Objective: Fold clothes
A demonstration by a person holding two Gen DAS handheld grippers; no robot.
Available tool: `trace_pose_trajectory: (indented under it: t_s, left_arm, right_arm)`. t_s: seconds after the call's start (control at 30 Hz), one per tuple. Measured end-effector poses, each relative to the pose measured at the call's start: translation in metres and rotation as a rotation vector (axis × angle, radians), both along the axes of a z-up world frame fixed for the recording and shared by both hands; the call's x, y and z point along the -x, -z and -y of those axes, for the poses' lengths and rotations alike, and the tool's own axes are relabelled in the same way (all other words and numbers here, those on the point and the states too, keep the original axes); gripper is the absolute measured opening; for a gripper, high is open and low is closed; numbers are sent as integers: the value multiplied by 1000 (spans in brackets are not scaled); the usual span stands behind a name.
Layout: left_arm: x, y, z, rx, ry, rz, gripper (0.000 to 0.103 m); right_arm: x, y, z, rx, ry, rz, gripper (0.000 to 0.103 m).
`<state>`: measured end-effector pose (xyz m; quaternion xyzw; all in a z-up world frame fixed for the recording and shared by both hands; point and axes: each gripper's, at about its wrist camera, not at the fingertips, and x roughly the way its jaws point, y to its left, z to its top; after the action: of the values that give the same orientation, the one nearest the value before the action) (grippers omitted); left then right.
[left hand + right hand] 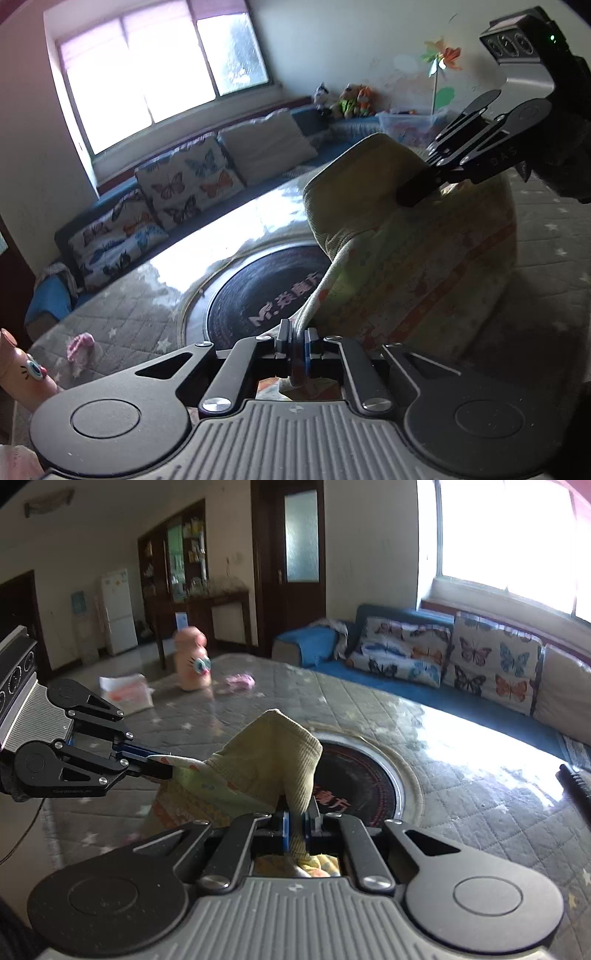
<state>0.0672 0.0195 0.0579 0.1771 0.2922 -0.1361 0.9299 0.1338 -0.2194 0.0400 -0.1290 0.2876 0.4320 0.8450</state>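
- The small patterned cloth garment with a yellow-green ribbed cuff (388, 229) hangs in the centre of both frames, above the grey quilted table cover (122, 306).
- The left gripper (295, 341) is clamped on its pale edge.
- The right gripper (295, 821) is clamped on the ribbed cuff.

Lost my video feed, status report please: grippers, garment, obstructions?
Left hand-held gripper shut on garment. Right hand-held gripper shut on it too. Garment lifted above table. Pink bottle far off, nothing blocking.
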Motion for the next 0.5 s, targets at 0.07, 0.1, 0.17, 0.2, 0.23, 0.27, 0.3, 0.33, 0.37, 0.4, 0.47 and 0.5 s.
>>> trace_pose_trajectory:
  t_s: [0.07,0.1,0.17,0.2,0.23,0.27,0.3,0.33,0.37,0.4,0.47,0.5]
  left_arm:
    - [-12,11,-14,13,-26,-45,8]
    - [-23,17,-16,19,-38,-70,9]
    - [-38,30,-24,29,-66,-106,9]
    - [-45,35,-26,31,-81,-119,10]
    - [-52,41,-27,32,-96,-130,11]
    - [-56,45,-28,31,-105,-138,11]
    - [-60,49,-30,30,-114,-146,12]
    - [-63,53,-29,27,-121,-150,13]
    - [-65,56,-30,26,-130,-154,13]
    - [-67,58,-31,26,-138,-157,14]
    - [-70,61,-32,34,-147,-163,14]
    - [-70,61,-33,37,-148,-162,14]
  right_arm:
    - [-22,11,-12,29,8,-24,6]
    - [-31,19,-17,40,18,-34,7]
    - [-47,34,-27,61,34,-55,7]
    - [-49,37,-28,64,40,-59,7]
    - [-58,48,-34,70,60,-70,7]
    - [-66,58,-40,75,80,-81,8]
    - [-69,63,-39,70,96,-88,8]
    - [-72,68,-39,66,111,-94,11]
    - [-75,73,-39,62,127,-101,15]
    - [-81,79,-36,52,155,-111,15]
    - [-82,83,-26,26,186,-129,22]
    - [-80,83,-19,24,197,-124,23]
